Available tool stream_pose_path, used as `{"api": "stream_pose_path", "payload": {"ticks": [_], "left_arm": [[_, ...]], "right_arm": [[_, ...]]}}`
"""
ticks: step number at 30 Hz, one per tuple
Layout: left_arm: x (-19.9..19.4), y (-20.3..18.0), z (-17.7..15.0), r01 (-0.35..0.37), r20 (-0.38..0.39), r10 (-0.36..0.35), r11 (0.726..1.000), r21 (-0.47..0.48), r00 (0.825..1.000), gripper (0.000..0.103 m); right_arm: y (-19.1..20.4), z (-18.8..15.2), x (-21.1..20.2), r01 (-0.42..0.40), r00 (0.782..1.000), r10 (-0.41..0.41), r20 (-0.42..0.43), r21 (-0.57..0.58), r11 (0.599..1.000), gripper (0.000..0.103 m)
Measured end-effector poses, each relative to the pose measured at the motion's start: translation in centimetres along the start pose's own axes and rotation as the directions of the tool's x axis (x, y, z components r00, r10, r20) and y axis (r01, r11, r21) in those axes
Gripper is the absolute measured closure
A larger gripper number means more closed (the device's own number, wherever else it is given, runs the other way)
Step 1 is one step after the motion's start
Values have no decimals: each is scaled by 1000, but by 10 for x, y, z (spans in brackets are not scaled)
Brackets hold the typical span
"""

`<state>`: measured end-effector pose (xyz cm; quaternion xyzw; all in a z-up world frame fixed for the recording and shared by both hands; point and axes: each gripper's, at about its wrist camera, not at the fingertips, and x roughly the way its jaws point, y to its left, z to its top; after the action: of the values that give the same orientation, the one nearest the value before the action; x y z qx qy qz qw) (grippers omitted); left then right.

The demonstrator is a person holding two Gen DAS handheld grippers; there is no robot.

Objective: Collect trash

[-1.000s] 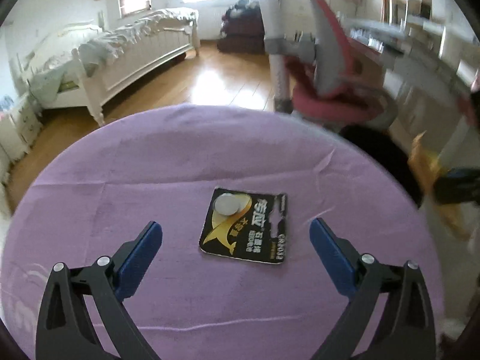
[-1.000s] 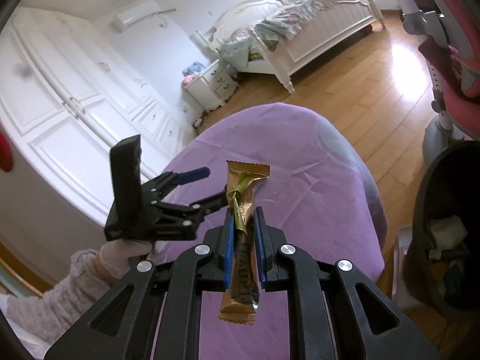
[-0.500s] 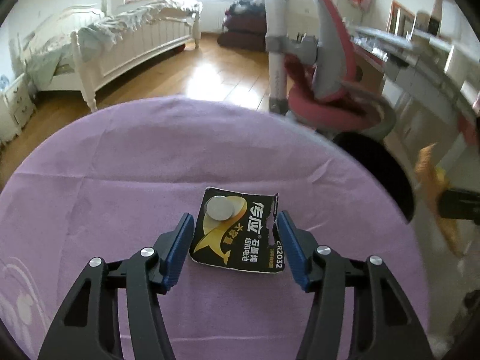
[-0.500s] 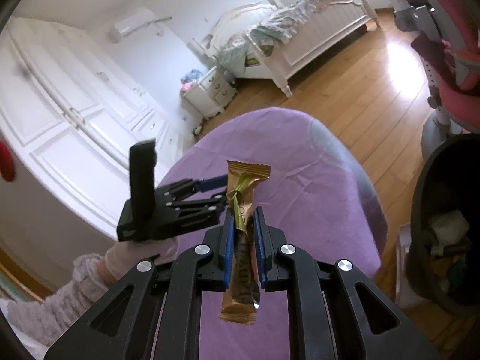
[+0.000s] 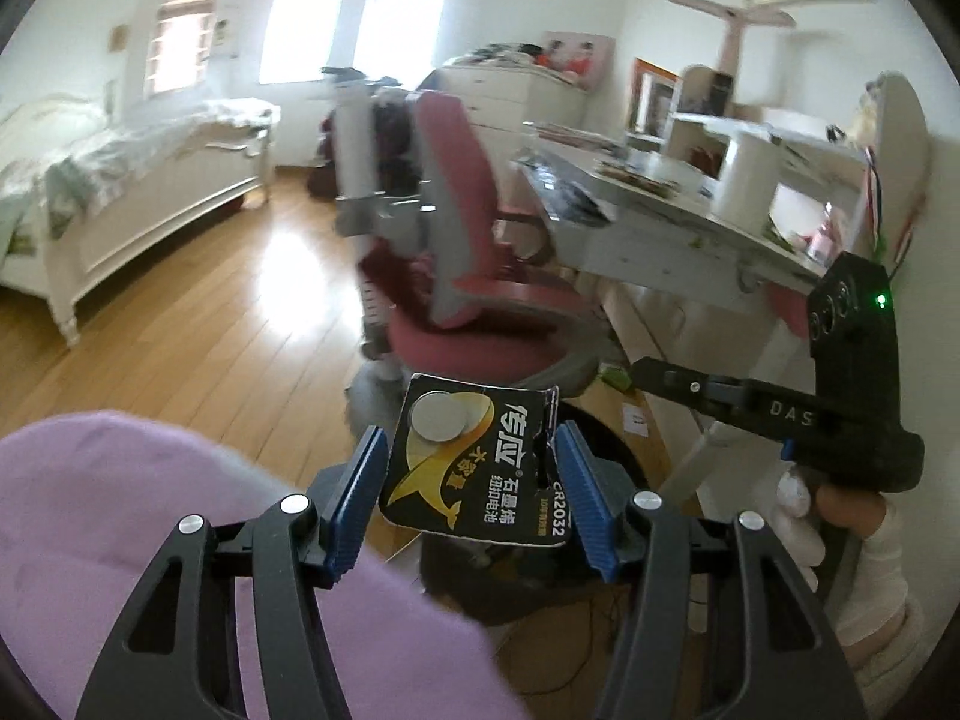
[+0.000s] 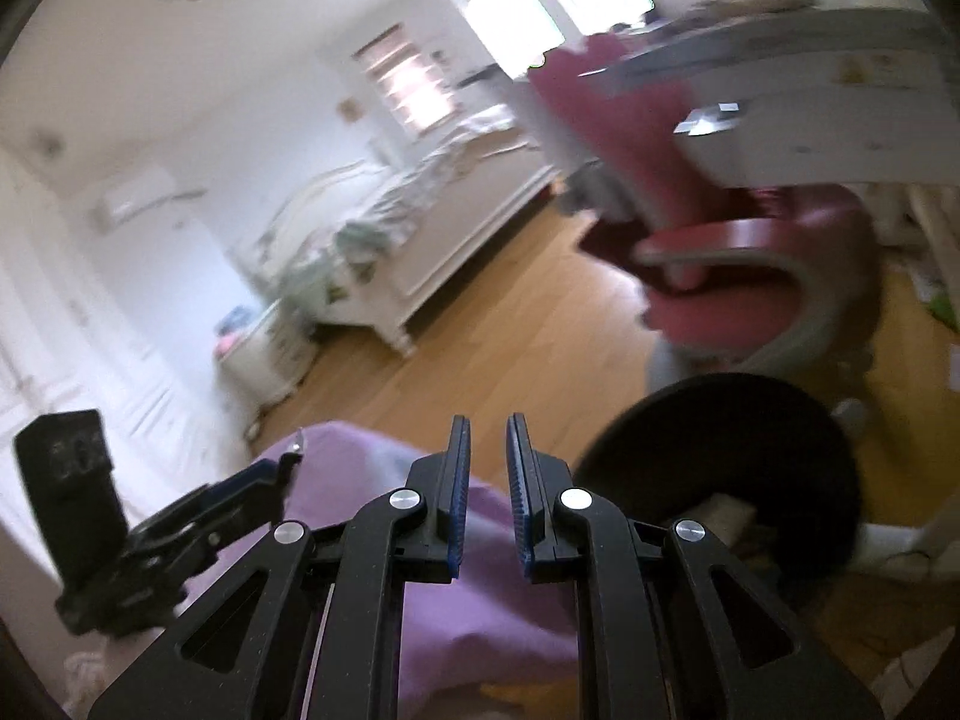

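Two grippers we see: left gripper (image 5: 471, 501) pinching battery card (image 5: 474, 462), right gripper (image 6: 486, 495) nearly closed, empty; bin (image 6: 714, 456) contents blurred.

Pink chair (image 5: 474, 276) beside cluttered desk (image 5: 672, 222); bed (image 5: 138, 180) beyond.

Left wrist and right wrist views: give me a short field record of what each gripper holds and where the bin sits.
left gripper: shut on battery card, lifted clear of the purple table
right gripper: shut, nothing between the pads
bin: black, on the floor beside the table, some trash inside
card position: in front of the bin opening in the left wrist view
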<state>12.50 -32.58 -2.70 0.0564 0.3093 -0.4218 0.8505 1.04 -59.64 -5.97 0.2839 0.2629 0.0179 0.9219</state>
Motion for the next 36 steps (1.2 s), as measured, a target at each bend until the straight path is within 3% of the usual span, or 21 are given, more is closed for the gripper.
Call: {"api": "stream_pose_path", "payload": {"ticks": [9,12,13,14,15,16,18,19,21,28,36], "left_arm": [[61,-37,12,78,-73,-77,997,11,994,46],[81,-42,9,82,-101,-81,997,6,992,41],[87,-45,8,83,-114,-81,997,11,990,35],[96,-51,8,63,-135,-58,998,29,989,17],[99,-55,8,39,-140,-32,998,47,990,8],[100,-60,8,23,-128,-14,997,68,992,5],[98,-71,6,46,-110,-33,992,121,993,5],[97,-73,6,51,-112,-37,990,129,993,5],[93,-78,5,59,-112,-44,990,132,993,5],[51,-84,8,35,-54,-28,991,127,998,5],[-23,-73,5,-140,19,139,986,86,990,5]], "right_arm": [[-62,-15,-4,55,998,-54,-13,88,995,89],[-73,-17,-2,67,998,-66,-16,106,992,89],[-78,-18,-3,74,997,-72,-17,114,991,89],[-83,-19,-5,78,997,-76,-19,118,990,89],[-85,-20,-6,80,997,-77,-24,123,989,89],[-89,-21,-6,85,996,-82,-31,130,988,89],[-94,-24,-7,99,995,-95,-41,131,986,83],[-96,-25,-9,103,994,-98,-42,131,986,67],[-100,-26,-12,106,994,-102,-35,145,984,54],[-98,-30,-15,87,996,-82,-35,161,983,53],[-58,-32,-10,44,998,-39,-58,101,994,48]]}}
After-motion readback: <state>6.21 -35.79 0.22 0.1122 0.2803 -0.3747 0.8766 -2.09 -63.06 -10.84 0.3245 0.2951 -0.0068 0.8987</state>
